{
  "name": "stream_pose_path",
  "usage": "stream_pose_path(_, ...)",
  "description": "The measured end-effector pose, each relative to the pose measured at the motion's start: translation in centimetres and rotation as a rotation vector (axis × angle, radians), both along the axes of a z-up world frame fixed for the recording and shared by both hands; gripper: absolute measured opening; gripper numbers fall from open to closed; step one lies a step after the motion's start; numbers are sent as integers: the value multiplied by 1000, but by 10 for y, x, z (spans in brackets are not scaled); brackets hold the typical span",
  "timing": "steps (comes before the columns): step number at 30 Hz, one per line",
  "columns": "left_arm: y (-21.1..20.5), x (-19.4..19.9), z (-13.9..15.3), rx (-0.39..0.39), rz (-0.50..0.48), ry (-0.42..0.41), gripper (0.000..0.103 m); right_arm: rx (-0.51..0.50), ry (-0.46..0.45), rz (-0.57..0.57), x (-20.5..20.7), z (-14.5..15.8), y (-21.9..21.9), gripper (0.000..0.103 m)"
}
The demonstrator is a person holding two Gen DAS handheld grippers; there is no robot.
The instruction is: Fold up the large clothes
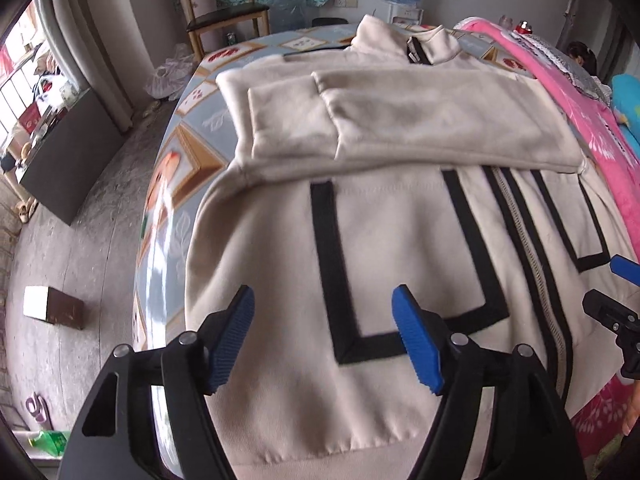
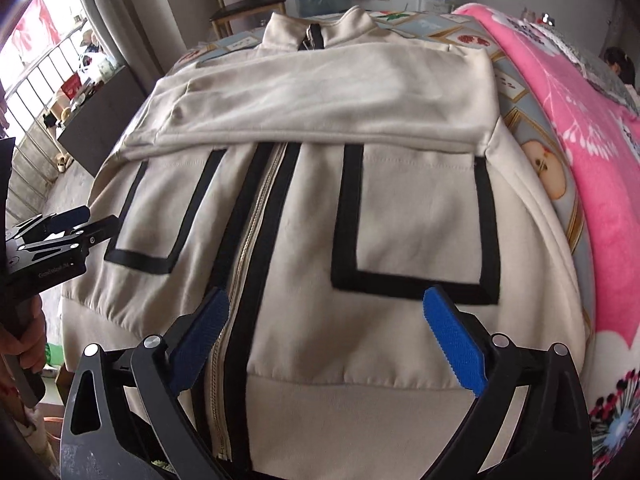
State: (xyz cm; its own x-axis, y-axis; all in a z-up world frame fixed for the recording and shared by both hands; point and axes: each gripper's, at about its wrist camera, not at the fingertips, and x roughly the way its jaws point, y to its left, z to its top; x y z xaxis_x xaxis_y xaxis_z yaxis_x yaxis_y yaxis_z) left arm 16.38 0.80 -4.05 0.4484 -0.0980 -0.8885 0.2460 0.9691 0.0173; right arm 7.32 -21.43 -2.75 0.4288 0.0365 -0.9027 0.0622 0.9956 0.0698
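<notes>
Patterned table [image 1: 192, 148] carries cream jacket [image 1: 400, 240], sleeves folded across chest. Left claw [image 1: 324, 340] and right claw [image 2: 328, 340] both gape above hem, empty. Next: likely pinch hem, fold upward.

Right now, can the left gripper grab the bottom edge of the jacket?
Probably yes. The left gripper is open, holds nothing, and hangs over the jacket near its ribbed hem. Nothing lies between its fingers and the hem. The folded sleeves sit farther up, out of the way.
</notes>
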Motion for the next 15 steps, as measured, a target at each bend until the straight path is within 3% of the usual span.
stream_pose_path(4,7,-4,-13,6,29,26,71,-23,4,-15,-5,-11,2,96)
stream_pose_path(9,13,-5,-17,-18,58,15,81,-22,26,-33,-3,-28,0,96)
stream_pose_path(15,16,-1,-19,-16,69,19,90,-41,-9,-28,-6,-30,3,97)
